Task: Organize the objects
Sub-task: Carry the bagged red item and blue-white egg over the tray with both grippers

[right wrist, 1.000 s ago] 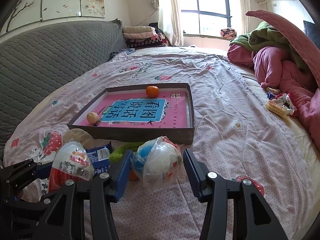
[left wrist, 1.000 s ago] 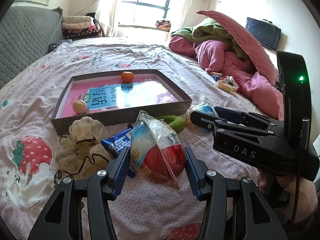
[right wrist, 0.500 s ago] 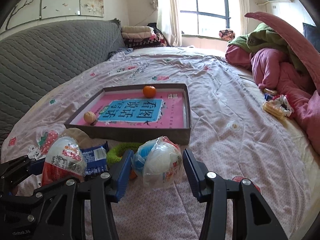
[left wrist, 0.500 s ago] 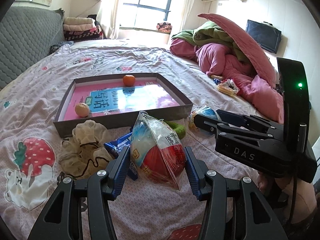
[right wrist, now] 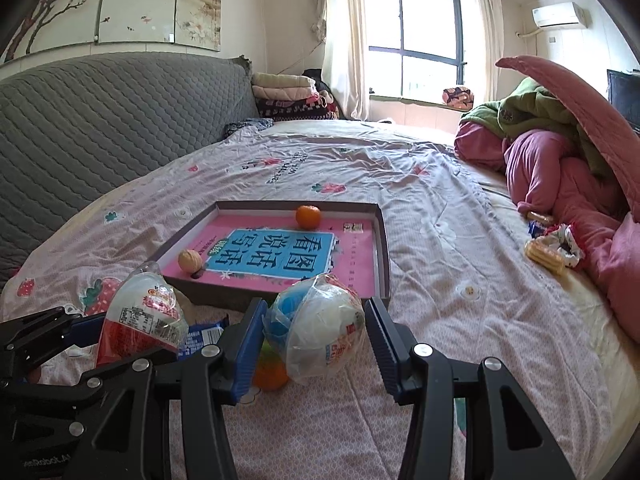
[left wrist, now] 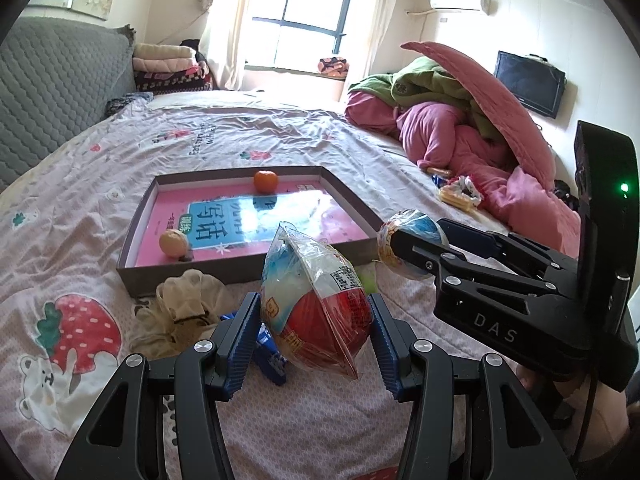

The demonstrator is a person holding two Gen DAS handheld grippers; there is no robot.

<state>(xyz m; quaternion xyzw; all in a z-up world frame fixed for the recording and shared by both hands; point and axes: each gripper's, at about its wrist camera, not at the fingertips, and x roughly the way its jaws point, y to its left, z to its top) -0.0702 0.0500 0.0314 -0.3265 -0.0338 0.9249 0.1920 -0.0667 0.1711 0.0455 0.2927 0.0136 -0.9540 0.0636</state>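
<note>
Left tongs were about half open, pads clamped on a red-and-white snack bag, held clear of the bed just in front of the tray. Right tongs were also about half open, pads pressing a bagged blue-and-white ball, at the tray's near-right corner. In the tray: an orange by the far wall, a walnut by the near-left corner. A beige scrunchie and a blue packet lay on the bed in front of the tray.
</note>
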